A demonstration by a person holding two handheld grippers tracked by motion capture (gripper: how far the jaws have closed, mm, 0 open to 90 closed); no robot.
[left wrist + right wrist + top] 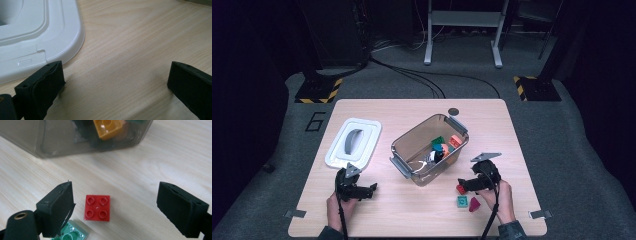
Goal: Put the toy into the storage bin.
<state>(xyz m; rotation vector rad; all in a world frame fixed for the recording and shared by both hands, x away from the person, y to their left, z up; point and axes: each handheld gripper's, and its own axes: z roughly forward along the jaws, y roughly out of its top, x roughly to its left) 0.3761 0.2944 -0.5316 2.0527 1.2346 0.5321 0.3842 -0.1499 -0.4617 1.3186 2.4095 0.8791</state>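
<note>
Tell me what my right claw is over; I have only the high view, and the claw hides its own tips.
Observer: The right claw is open, with a red four-stud brick lying on the table between its jaws, touching neither.
Operator: Report what else lies close to the jaws.
Observer: A green brick lies partly under one jaw.
Operator: Check the left claw too.
Observer: The left claw is open over bare wood, beside the white lid.
</note>
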